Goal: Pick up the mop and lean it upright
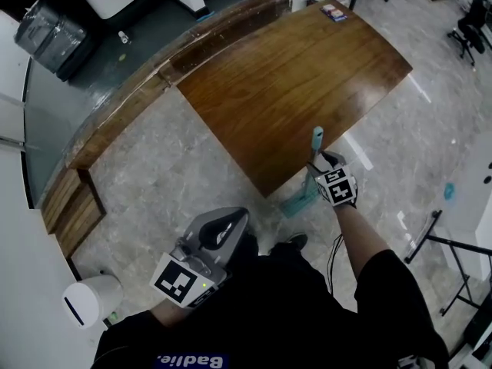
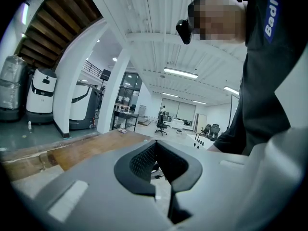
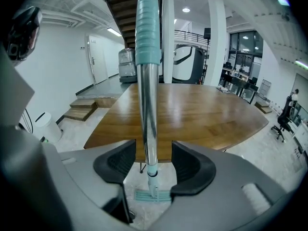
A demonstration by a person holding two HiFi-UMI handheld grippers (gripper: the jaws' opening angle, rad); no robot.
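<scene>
One mop, upright mid-frame in the right gripper view, head on floor. Shaft sits between right gripper jaws, spread wide, pads clear. Only head view shows handle by bench edge. Left gripper jaws together, empty. Two grippers.

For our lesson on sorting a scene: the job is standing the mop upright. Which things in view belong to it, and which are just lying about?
Job: mop, upright; right gripper, fingers open around its handle; wooden table, seemingly its support.
Lying about: white cylinder; wooden steps; small packet on the table; left gripper, shut and empty.
</scene>
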